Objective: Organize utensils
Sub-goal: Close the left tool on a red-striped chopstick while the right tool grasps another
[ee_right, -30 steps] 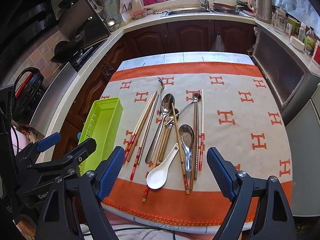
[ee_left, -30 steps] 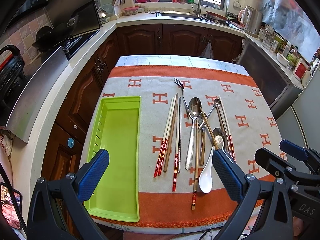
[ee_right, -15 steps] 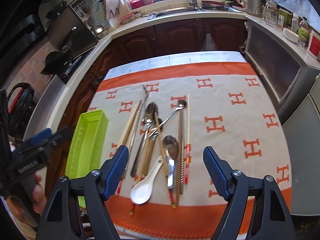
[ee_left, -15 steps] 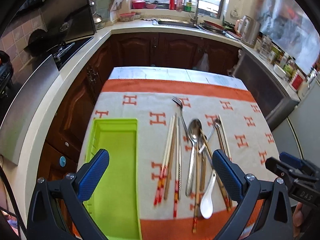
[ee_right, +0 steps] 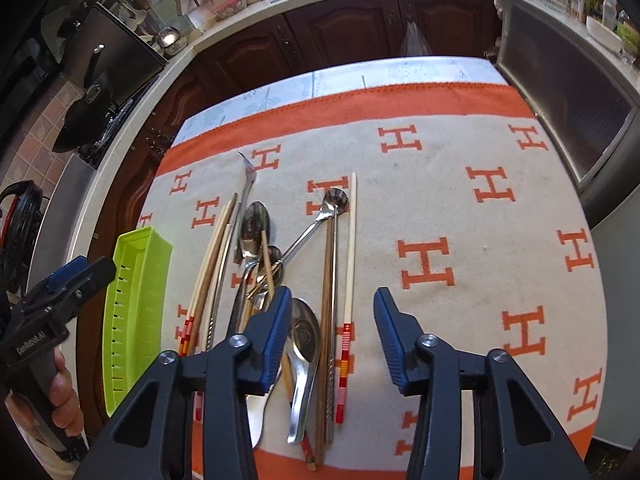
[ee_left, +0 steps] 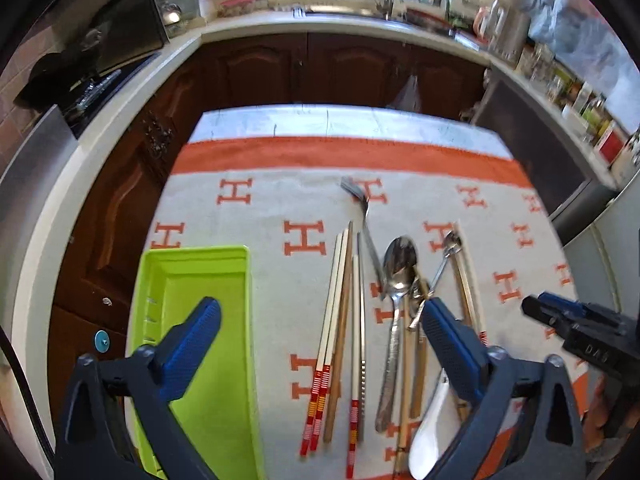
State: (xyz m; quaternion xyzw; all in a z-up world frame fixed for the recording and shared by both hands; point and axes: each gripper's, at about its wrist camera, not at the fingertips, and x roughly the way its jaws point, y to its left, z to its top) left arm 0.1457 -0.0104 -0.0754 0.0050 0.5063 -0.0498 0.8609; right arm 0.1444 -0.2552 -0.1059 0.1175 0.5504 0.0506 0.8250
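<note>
Above the chopsticks [ee_right: 347, 300], the right hand-held gripper [ee_right: 332, 336] tilts down, jaws closing.

Both wrist fisheyes look steeply down, close, sharing the utensils [ee_left: 394, 300] and green tray [ee_right: 134, 320].

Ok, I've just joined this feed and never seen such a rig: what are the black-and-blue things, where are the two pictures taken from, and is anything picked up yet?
No robot here: a person holds a two-finger claw in each hand. Each picture comes from a fisheye camera on one claw, looking along its blue pads.

In the left view, the left claw hangs above the green tray and the chopsticks. In the right view, the right claw hangs above a red-banded chopstick and a metal spoon; the person's hand shows at the left edge.

The utensils, a fork among them, lie on an orange-patterned cloth. Nothing is held: the tray is empty, and both claws are closing on nothing.
</note>
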